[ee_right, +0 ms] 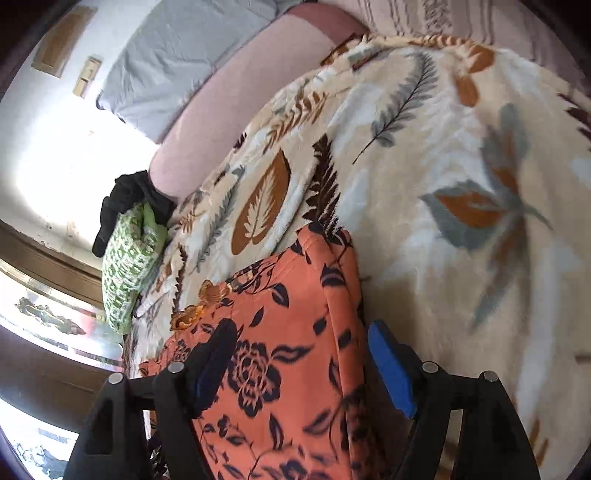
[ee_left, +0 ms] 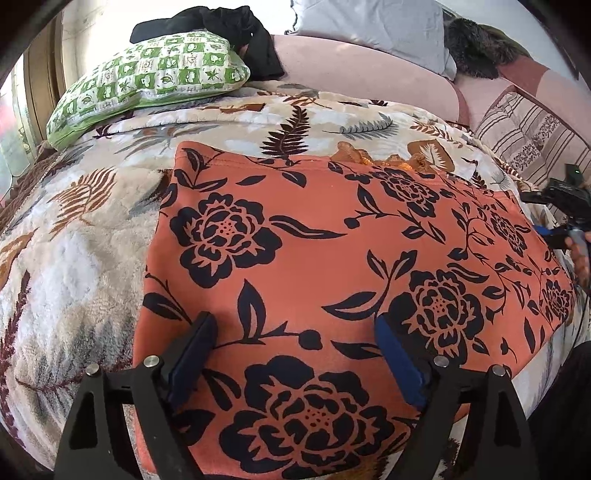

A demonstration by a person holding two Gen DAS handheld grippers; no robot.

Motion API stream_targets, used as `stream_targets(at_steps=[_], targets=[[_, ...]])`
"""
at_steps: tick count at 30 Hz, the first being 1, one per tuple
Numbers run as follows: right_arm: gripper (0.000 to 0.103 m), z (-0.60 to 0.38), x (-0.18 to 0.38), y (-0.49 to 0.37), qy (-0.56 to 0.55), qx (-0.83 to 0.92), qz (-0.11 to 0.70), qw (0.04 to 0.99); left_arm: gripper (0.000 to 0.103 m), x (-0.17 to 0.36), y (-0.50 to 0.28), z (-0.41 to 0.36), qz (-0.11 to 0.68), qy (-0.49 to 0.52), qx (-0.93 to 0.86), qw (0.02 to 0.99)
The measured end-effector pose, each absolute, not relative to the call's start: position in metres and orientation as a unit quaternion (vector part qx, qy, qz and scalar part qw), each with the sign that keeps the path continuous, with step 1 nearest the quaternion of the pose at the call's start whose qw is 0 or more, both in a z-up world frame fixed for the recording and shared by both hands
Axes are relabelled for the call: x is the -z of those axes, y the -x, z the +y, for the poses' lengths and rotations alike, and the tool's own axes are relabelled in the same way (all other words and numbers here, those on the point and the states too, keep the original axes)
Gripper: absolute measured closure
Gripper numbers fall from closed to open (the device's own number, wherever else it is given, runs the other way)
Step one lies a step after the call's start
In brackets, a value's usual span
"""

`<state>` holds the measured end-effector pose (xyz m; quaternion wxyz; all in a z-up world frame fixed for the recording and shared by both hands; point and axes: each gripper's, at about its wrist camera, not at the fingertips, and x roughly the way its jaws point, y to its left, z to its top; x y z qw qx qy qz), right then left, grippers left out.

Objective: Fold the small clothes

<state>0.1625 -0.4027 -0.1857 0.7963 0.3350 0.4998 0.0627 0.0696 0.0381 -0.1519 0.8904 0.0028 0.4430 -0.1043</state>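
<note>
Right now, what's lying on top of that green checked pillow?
A crumpled black garment is draped over the green checked pillow, spilling down its far side. Whatever lies under the garment or behind the pillow is covered.

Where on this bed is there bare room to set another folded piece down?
Bare leaf-print blanket lies left of the orange floral garment, below the green checked pillow. More shows on the garment's other side, in the right wrist view. The head end is crowded: pillow, black cloth, grey pillow.

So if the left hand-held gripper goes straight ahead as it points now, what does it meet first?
Probably the orange floral garment, lying flat on the leaf-print blanket between the open left hand-held gripper fingers; depth is unclear.
</note>
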Motion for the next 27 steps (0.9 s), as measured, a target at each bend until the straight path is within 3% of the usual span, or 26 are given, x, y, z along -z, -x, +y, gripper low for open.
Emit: stream_targets(at_steps=[1, 3, 5, 7, 8, 9, 10, 11, 12, 13, 15, 17, 20, 21, 24, 26, 27], targets=[[0.029, -0.4, 0.198, -0.18, -0.323, -0.061, 0.52, 0.788, 0.015, 0.152, -0.07, 0.038, 0.442, -0.003, 0.106, 0.891], [0.09, -0.397, 0.207, -0.197, -0.334, -0.059, 0.524, 0.781, 0.015, 0.152, -0.07, 0.04, 0.443, -0.001, 0.112, 0.89], [0.093, -0.386, 0.183, -0.192, -0.315, -0.063, 0.48, 0.816, 0.015, 0.151, -0.07, 0.043, 0.443, 0.009, 0.118, 0.889], [0.092, -0.388, 0.197, -0.193, -0.309, -0.025, 0.5, 0.809, 0.015, 0.147, -0.073, 0.047, 0.447, 0.03, 0.119, 0.886], [0.081, -0.392, 0.215, -0.196, -0.323, -0.007, 0.527, 0.786, 0.015, 0.142, -0.073, 0.05, 0.45, 0.042, 0.121, 0.884], [0.081, -0.396, 0.22, -0.194, -0.339, -0.01, 0.522, 0.782, 0.015, 0.134, -0.072, 0.057, 0.446, 0.057, 0.123, 0.885], [0.072, -0.396, 0.213, -0.189, -0.334, -0.008, 0.514, 0.79, 0.015, 0.125, -0.069, 0.065, 0.435, 0.073, 0.121, 0.889], [0.035, -0.392, 0.201, -0.185, -0.304, 0.01, 0.513, 0.802, 0.015, 0.116, -0.067, 0.076, 0.424, 0.089, 0.116, 0.894], [0.021, -0.386, 0.186, -0.179, -0.265, 0.035, 0.507, 0.82, 0.015, 0.11, -0.066, 0.088, 0.42, 0.106, 0.107, 0.895], [0.017, -0.383, 0.169, -0.17, -0.232, 0.052, 0.484, 0.842, 0.015, 0.107, -0.066, 0.101, 0.424, 0.124, 0.099, 0.892], [0.017, -0.372, 0.136, -0.149, -0.214, 0.032, 0.441, 0.871, 0.015, 0.109, -0.066, 0.126, 0.436, 0.174, 0.093, 0.878], [0.017, -0.352, 0.117, -0.13, -0.237, -0.038, 0.431, 0.87, 0.028, 0.118, -0.063, 0.14, 0.452, 0.214, 0.104, 0.859], [0.016, -0.31, 0.114, -0.107, -0.257, -0.15, 0.442, 0.846, 0.055, 0.146, -0.064, 0.135, 0.509, 0.201, 0.1, 0.831], [0.016, -0.297, 0.125, -0.102, -0.259, -0.178, 0.456, 0.833, 0.073, 0.158, -0.067, 0.131, 0.536, 0.189, 0.098, 0.817], [0.016, -0.275, 0.191, -0.102, -0.24, -0.144, 0.555, 0.783, 0.079, 0.151, -0.066, 0.131, 0.534, 0.194, 0.104, 0.817], [0.016, -0.273, 0.191, -0.097, -0.235, -0.147, 0.523, 0.806, 0.079, 0.132, -0.068, 0.129, 0.518, 0.176, 0.116, 0.829], [0.016, -0.269, 0.189, -0.097, -0.225, -0.147, 0.526, 0.807, 0.073, 0.122, -0.071, 0.129, 0.505, 0.168, 0.119, 0.838]])
